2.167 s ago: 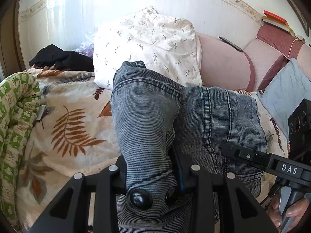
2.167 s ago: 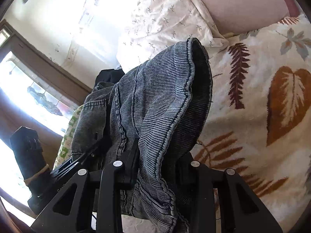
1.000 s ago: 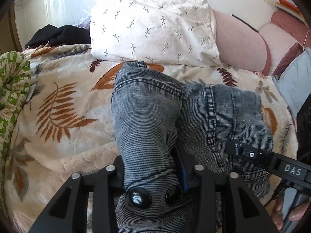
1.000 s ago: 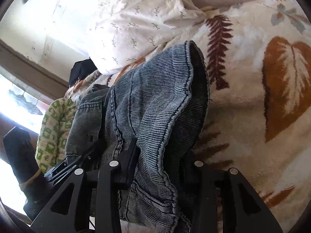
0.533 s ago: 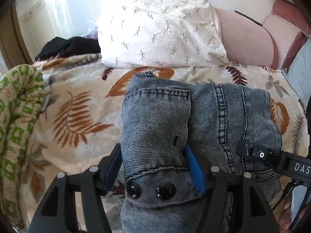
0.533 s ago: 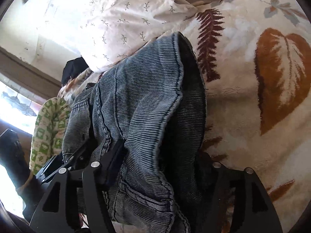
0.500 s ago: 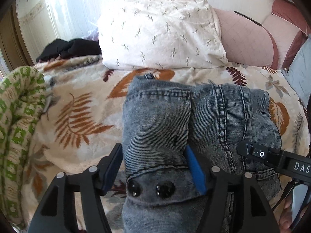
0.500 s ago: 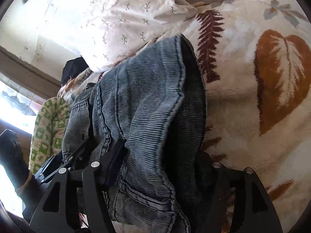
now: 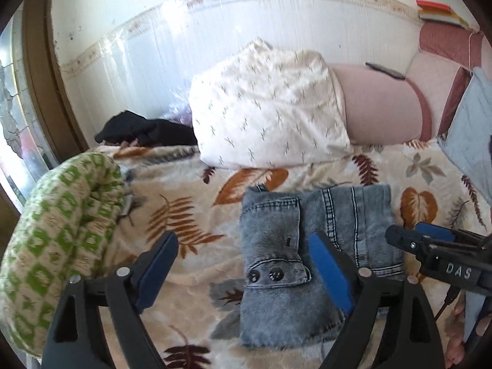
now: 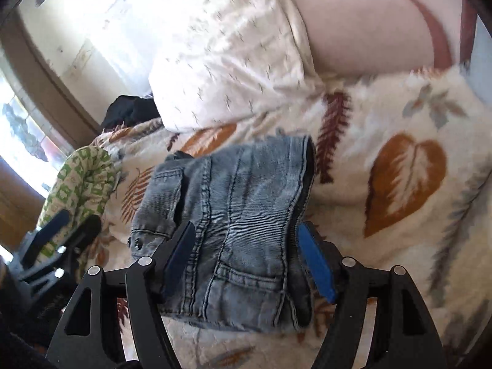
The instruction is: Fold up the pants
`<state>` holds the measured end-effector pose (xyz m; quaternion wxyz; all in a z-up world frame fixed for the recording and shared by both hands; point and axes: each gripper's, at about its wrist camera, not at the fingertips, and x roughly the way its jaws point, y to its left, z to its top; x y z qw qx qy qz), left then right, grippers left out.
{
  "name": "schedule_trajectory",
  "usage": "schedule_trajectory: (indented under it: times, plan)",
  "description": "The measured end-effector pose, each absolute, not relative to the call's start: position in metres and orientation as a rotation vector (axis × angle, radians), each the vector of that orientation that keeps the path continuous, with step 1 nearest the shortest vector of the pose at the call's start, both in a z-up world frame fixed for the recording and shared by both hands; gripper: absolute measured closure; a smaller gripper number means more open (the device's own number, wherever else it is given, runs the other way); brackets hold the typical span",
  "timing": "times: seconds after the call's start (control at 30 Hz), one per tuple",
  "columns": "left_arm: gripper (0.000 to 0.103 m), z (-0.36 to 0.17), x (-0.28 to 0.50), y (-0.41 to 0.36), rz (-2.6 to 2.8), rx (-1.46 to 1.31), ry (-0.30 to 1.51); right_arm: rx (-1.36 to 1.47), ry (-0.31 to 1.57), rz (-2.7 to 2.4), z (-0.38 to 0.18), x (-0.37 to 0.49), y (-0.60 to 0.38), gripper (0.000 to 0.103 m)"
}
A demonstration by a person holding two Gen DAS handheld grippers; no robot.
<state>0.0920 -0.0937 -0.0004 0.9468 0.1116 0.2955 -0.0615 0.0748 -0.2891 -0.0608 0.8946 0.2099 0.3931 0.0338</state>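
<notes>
The grey-blue denim pants (image 9: 307, 246) lie folded into a compact bundle on the leaf-patterned blanket (image 9: 184, 215). Two dark waistband buttons face the left wrist view. My left gripper (image 9: 243, 264) is open and raised, with its blue pads either side of the bundle's left part and free of the cloth. My right gripper (image 10: 249, 255) is open too, its jaws spread around the bundle (image 10: 233, 221) without pinching it. The right gripper also shows in the left wrist view (image 9: 436, 252), at the right edge.
A white patterned pillow (image 9: 267, 107) and a pink cushion (image 9: 378, 104) lie behind the pants. A green-and-white rolled cover (image 9: 61, 224) lies at the left. Black clothing (image 9: 144, 129) sits by the wall, and a grey-blue pillow (image 9: 470, 129) is at the right.
Both grippers held the denim and lowered it onto the blanket. Their jaws then opened and let go. Both have now pulled back, leaving the folded bundle lying flat.
</notes>
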Motion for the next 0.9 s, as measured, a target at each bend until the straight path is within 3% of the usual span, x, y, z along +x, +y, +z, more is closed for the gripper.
schedule_trajectory:
  times: [0.1, 0.23, 0.37, 0.9]
  plan:
    - [0.007, 0.017, 0.075, -0.085, -0.112, 0.219, 0.564, 0.363, 0.741, 0.054, -0.038, 0.052, -0.277, 0.033]
    - [0.000, 0.038, 0.049, -0.072, -0.098, 0.211, 0.519, 0.262, 0.650, 0.014, -0.016, 0.015, -0.255, 0.024]
    - [0.000, 0.050, 0.027, -0.057, -0.081, 0.197, 0.516, 0.139, 0.568, -0.036, -0.004, -0.027, -0.229, 0.018]
    - [0.000, 0.067, -0.053, -0.003, -0.029, 0.188, 0.487, 0.100, 0.470, -0.081, 0.020, -0.115, -0.163, 0.017]
